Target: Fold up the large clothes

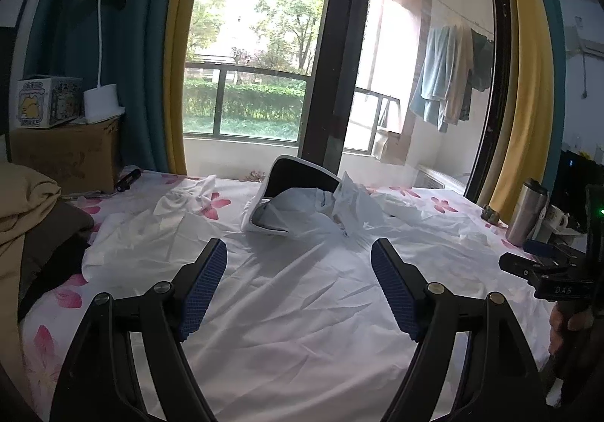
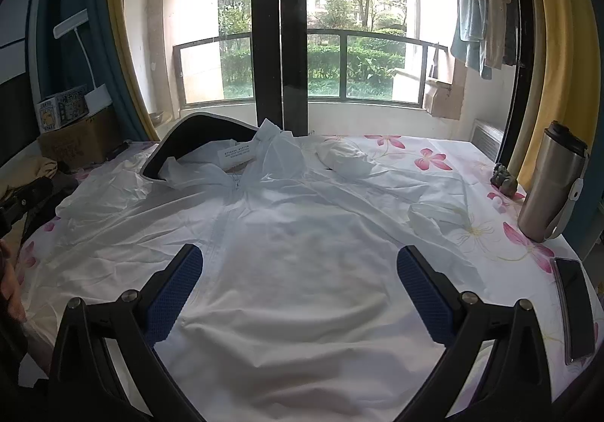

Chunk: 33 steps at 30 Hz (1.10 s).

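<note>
Right wrist view shows your right gripper (image 2: 300,263) spread wide, its two blue-padded fingers (image 2: 171,293) well apart with nothing between them. It hangs over the white jacket (image 2: 302,252), which lies flat across the flowered sheet (image 2: 434,157) with its front zip running up from beside the left pad toward the collar. From this angle you cannot tell whether the pads touch the cloth or hover just above it.

The jacket's hood (image 2: 196,142), dark inside with a pale rim, stands up at the far end of the jacket, near the window (image 2: 358,44). One sleeve end lies bunched to the right of the hood. To the right of the jacket, a steel flask (image 2: 551,188) stands on the sheet, and a phone (image 2: 573,308) lies flat nearer to you than the flask.

Over on the left wrist view, your left gripper (image 1: 300,271) is equally wide, its pads (image 1: 204,290) holding nothing, again above the jacket's wrinkled body (image 1: 294,301). The hood (image 1: 290,195) stands beyond the fingertips, and the other sleeve (image 1: 188,199) lies crumpled to its left. A cardboard box (image 1: 64,154) sits left of the jacket with a white lamp (image 1: 102,44) on top. At the right edge you can see part of your other tool's black body (image 1: 547,271).
</note>
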{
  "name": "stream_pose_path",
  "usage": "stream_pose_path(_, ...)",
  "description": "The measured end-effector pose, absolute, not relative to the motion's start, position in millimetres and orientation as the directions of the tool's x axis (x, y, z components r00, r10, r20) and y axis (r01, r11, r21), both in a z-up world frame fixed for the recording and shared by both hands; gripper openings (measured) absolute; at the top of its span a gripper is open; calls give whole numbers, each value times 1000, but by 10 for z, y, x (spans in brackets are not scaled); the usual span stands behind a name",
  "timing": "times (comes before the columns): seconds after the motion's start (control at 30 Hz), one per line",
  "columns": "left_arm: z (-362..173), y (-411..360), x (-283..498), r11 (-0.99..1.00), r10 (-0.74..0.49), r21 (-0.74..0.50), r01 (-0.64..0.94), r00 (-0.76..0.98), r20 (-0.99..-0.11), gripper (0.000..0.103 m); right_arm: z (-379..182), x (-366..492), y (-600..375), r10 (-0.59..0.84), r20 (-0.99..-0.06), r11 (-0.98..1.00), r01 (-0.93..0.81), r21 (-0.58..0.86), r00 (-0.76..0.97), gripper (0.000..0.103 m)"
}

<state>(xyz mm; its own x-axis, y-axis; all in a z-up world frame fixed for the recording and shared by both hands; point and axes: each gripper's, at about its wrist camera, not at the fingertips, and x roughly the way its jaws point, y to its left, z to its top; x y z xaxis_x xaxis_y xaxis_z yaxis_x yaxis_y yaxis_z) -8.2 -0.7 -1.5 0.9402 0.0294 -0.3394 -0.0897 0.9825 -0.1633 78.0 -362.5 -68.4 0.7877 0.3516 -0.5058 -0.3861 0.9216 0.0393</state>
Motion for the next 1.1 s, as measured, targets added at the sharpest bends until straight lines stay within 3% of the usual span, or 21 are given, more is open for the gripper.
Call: stream_pose_path(1.1,13,-54,-165,984,27,-157,-82,945,-327,82,-649,751,-3665,346,-504,926,-376,45,792,102)
